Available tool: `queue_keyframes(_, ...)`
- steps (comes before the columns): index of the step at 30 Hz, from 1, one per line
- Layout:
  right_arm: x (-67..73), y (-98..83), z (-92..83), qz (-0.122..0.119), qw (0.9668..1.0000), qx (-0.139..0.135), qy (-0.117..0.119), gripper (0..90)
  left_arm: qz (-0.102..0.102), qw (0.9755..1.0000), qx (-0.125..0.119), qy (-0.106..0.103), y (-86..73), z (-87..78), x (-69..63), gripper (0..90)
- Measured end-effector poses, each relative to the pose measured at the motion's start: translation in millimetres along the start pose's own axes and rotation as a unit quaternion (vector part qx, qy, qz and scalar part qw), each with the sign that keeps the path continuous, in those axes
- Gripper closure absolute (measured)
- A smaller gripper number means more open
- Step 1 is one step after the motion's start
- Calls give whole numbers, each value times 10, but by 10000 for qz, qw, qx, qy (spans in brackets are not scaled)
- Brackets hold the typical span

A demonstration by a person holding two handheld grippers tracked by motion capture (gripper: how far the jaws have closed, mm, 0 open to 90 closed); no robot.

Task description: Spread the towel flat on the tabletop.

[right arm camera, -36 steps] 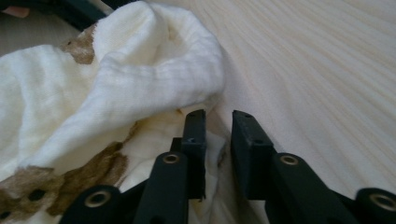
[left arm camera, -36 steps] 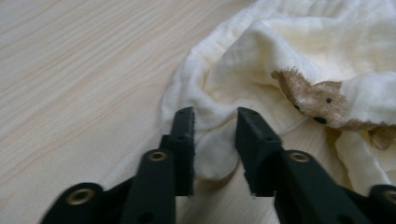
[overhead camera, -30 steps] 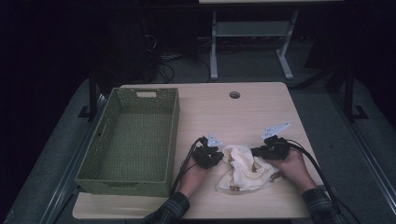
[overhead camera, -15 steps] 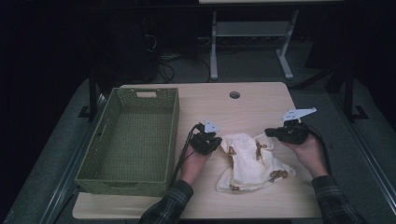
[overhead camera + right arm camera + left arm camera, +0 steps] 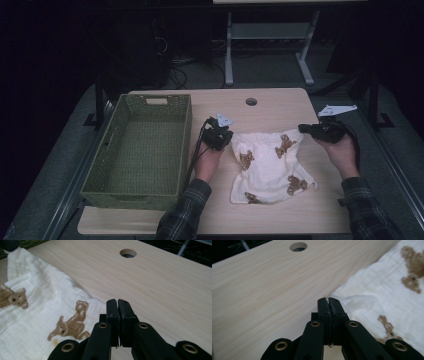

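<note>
A white cloth with brown teddy bears [image 5: 267, 165] lies spread on the wooden table [image 5: 280, 107], its far edge stretched between my two grippers. My left gripper [image 5: 230, 136] is shut on the cloth's far left corner, just right of the basket. In the left gripper view the jaws [image 5: 328, 300] are pressed together with the cloth [image 5: 382, 290] running off to their right. My right gripper [image 5: 302, 129] is shut on the far right corner. In the right gripper view the closed jaws [image 5: 117, 301] pinch the cloth [image 5: 37, 305], which spreads to the left.
An empty green woven basket [image 5: 185, 145] stands on the table's left half. A round cable hole [image 5: 251, 101] sits near the table's far edge. Beyond the table, a dark floor holds a metal frame [image 5: 230, 55] and cables.
Both hands have drawn apart and risen a little, the right one farther out to the right. The cloth, bunched between them before, now lies pulled out flat.
</note>
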State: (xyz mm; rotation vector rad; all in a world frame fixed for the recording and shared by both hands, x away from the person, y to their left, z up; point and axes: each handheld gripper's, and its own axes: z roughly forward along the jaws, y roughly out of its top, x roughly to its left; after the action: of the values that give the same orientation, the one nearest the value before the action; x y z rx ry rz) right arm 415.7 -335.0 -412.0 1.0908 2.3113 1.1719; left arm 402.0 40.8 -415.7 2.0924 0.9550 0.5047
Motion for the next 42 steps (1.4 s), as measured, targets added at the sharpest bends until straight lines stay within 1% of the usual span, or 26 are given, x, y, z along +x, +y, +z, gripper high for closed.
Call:
queue_keyframes(3,-87,22,10,57,9999,18,-89,879,25,9998,36,173,23,56,39,887)
queue_keyframes(5,-181,34,49,133,9998,36,-161,879,13,9997,71,232,32,96,66,887)
queue_keyframes(7,-194,38,64,141,9997,48,-173,879,1,9995,95,297,38,138,88,886)
queue_keyframes(10,-235,41,131,162,9997,51,-198,867,-58,9996,100,269,42,206,119,877)
queue_keyframes(11,-240,39,157,184,9996,67,-203,843,-57,9996,115,256,40,215,116,867)
queue_keyframes(12,-242,35,167,182,9996,48,-205,798,-54,9997,134,220,38,221,106,834)
queue_keyframes(14,-237,20,166,266,9996,4,-124,772,-6,9996,165,208,32,210,71,792)
queue_keyframes(16,-220,-2,145,251,9996,13,-140,747,17,9998,190,88,28,182,50,754)
queue_keyframes(18,-201,-37,115,264,9996,22,-87,735,22,9998,207,-75,18,144,9,726)
queue_keyframes(19,-181,-65,94,273,9996,31,-60,729,75,9995,245,-160,10,120,-10,708)
queue_keyframes(20,-165,-90,76,232,9997,45,-32,721,94,9995,229,-209,2,105,-31,696)
queue_keyframes(21,-114,-144,36,234,9997,65,2,719,119,9992,244,-300,-16,78,-70,683)
queue_keyframes(22,-114,-144,36,234,9997,65,2,719,146,9988,262,-388,-34,55,-101,683)
queue_keyframes(23,-85,-172,16,220,9997,65,33,715,149,9984,268,-481,-53,36,-134,680)
queue_keyframes(25,-33,-219,-17,178,9998,91,60,715,214,9977,293,-569,-88,3,-188,672)
queue_keyframes(27,32,-277,-47,153,9997,102,131,715,237,9966,298,-724,-132,-37,-232,665)
queue_keyframes(28,58,-294,-56,139,9997,131,136,715,229,9958,302,-836,-164,-60,-260,663)
queue_keyframes(29,102,-320,-68,130,9997,166,158,714,257,9952,304,-895,-191,-78,-285,659)
queue_keyframes(30,135,-342,-80,80,9997,168,166,715,263,9948,317,-937,-222,-101,-316,656)
queue_keyframes(31,171,-365,-96,69,9997,163,187,715,329,9942,321,-972,-253,-125,-333,651)
queue_keyframes(32,205,-389,-114,44,9996,167,202,714,304,9937,332,-1030,-289,-151,-355,648)
queue_keyframes(34,275,-432,-149,56,9995,207,248,709,343,9923,354,-1135,-359,-201,-389,643)
queue_keyframes(36,323,-470,-184,-48,9993,266,265,706,380,9915,382,-1181,-416,-241,-430,639)
queue_keyframes(37,347,-486,-199,-20,9992,300,266,702,436,9907,417,-1217,-451,-278,-455,637)
queue_keyframes(40,427,-586,-269,-26,9987,373,335,702,504,9889,418,-1334,-525,-361,-514,629)
queue_keyframes(42,472,-644,-311,-65,9984,407,392,699,551,9874,431,-1417,-578,-421,-564,624)
